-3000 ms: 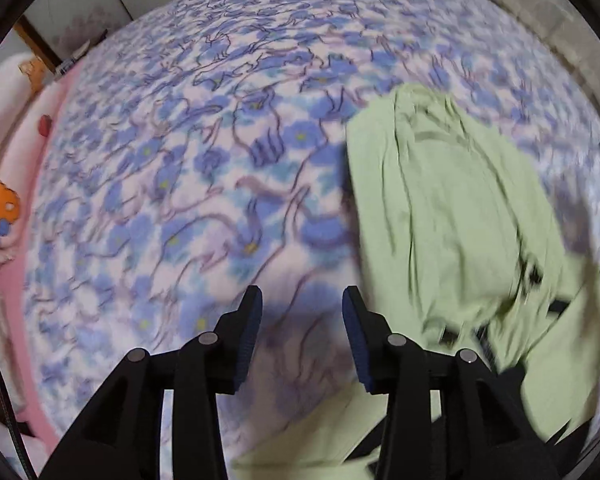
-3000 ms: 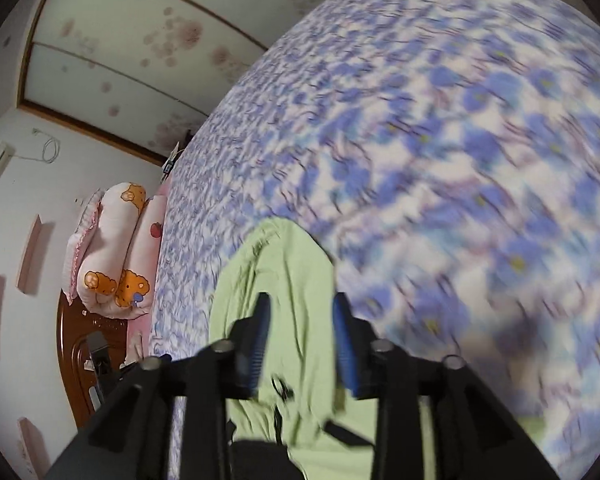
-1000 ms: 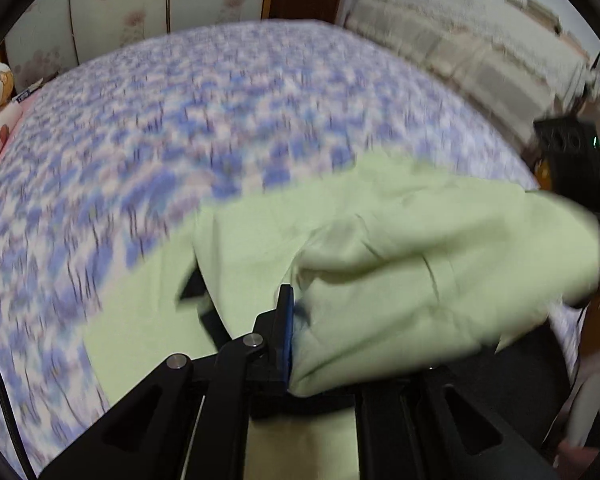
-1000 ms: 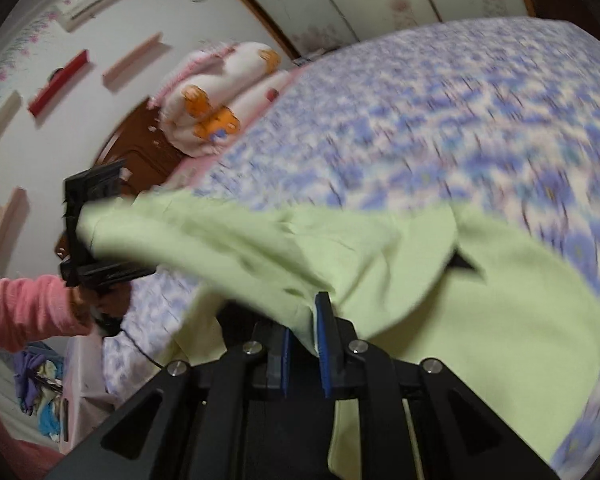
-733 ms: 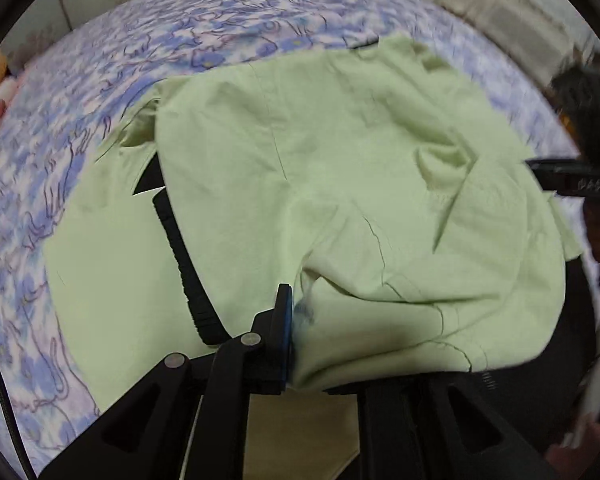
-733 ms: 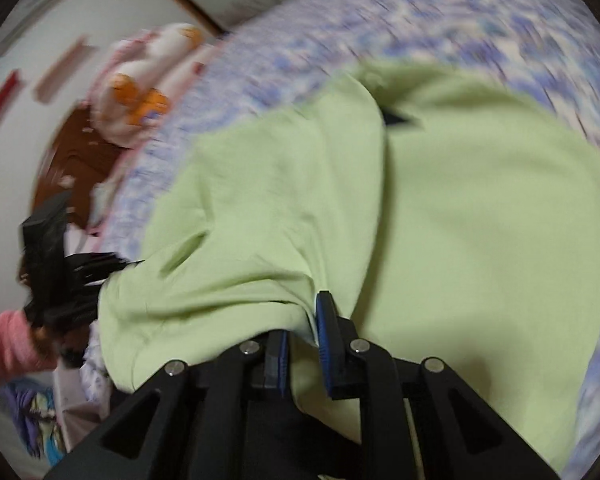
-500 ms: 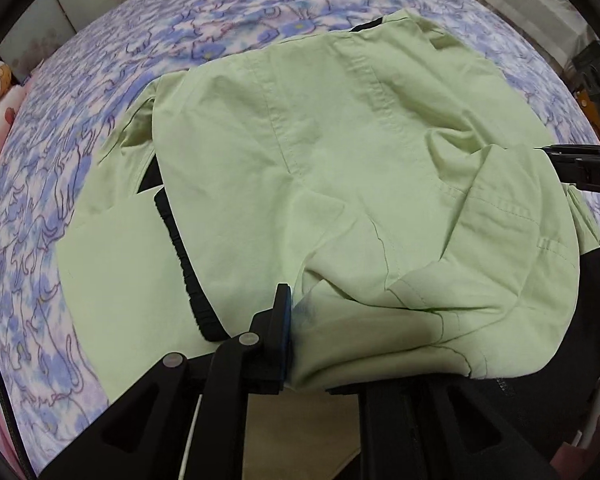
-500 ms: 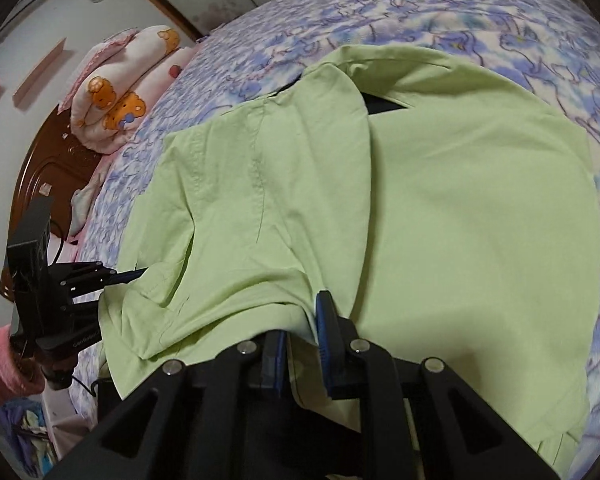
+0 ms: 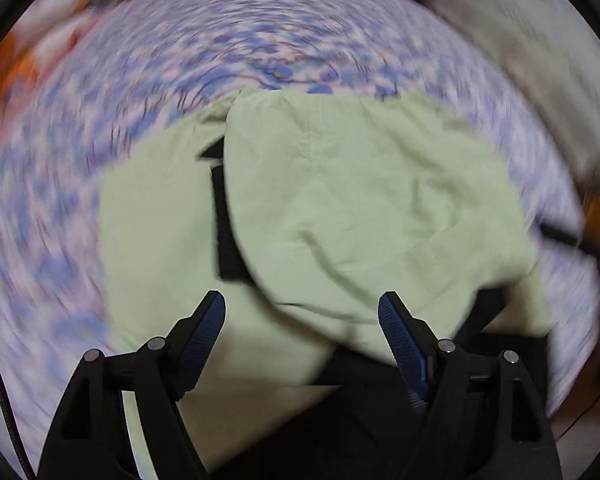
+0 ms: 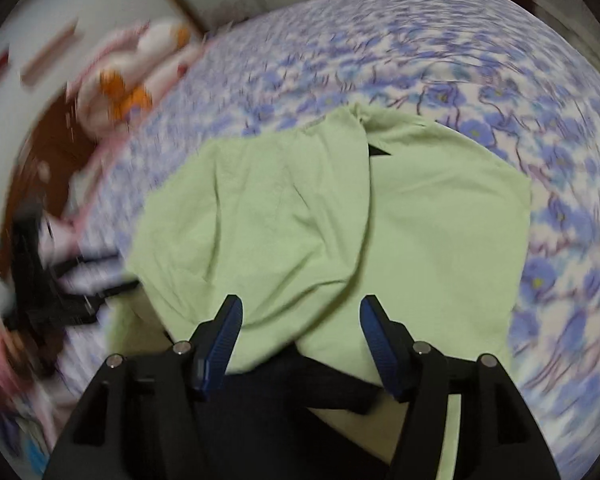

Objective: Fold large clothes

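While both views are smeared by motion blur, the light-green garment (image 9: 360, 200) is plain to see, lying folded over on the blue-flowered bedspread (image 9: 260, 40) with a black strap or band (image 9: 224, 232) showing along the left edge of the upper layer. The left gripper (image 9: 300, 312) has its jaws opening, its blue pads wide apart and clear of the cloth, whose near edge lies loose between and below them. The right gripper (image 10: 300, 316) is likewise opening, released, with the garment (image 10: 320, 220) spread beyond its fingers and nothing pinched. In the right wrist view the flowered bedspread (image 10: 500, 100) surrounds the garment, a white-and-orange cushion (image 10: 124, 80) lies at the far left, and the other gripper appears blurred at the left edge.
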Tool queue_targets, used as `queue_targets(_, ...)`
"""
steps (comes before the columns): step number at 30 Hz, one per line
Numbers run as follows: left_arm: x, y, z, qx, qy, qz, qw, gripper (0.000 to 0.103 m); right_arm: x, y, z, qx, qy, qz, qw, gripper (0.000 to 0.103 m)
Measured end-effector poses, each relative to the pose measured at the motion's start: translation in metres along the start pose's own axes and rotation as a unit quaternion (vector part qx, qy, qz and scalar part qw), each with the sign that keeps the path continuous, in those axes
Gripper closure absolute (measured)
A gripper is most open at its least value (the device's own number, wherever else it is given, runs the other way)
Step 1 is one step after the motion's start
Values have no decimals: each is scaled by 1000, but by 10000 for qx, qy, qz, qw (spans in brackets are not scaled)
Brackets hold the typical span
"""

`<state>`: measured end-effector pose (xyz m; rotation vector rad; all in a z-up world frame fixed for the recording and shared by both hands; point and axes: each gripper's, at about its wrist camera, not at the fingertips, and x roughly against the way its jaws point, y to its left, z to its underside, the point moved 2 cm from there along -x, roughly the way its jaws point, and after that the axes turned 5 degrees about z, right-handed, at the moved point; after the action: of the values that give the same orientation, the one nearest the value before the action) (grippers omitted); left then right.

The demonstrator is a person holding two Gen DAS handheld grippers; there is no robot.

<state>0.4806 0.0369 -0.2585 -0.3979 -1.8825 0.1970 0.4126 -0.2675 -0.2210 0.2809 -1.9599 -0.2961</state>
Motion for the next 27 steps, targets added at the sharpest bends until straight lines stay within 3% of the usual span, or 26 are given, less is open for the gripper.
queue_targets(4, -15, -5, 15, 1227, -271, 1048, 9865, 25, -15, 5, 17, -953, -255, -748, 9923, 45)
queue_targets(6, -31, -6, 20, 1496, -289, 1197, 9811, 32, -36, 12, 29, -1252, -242, -991, 9869, 66)
queue_targets(9, -50, -4, 26, 1574, -268, 918, 9829, 56, -68, 22, 43, -1530, -137, -1344, 9789, 84)
queue_targets(12, -61, 8, 30, 1628, -196, 748, 9836, 64, -91, 27, 53, -1643, 13, -1478, 9753, 88)
queue_targets(13, -62, 14, 32, 1636, -162, 536, 9849, 64, -97, 26, 57, -1649, 12, -1512, 9746, 91)
queue_targets(15, -65, 23, 31, 1540, -71, 522, 9867, 65, -103, 22, 58, -1539, 18, -1437, 9776, 103)
queue_targets(17, -64, 30, 29, 1442, -64, 404, 9887, 65, -106, 10, 57, -1485, 58, -1390, 9791, 103)
queue_targets(23, -67, 25, 14, 1344, 203, 218, 9905, 66, -84, -23, 31, -1066, -172, -190, 9940, 103)
queue_targets(27, -60, 21, -5, 1287, 211, 231, 9912, 66, -69, -22, 4, -828, -320, -140, 9960, 101)
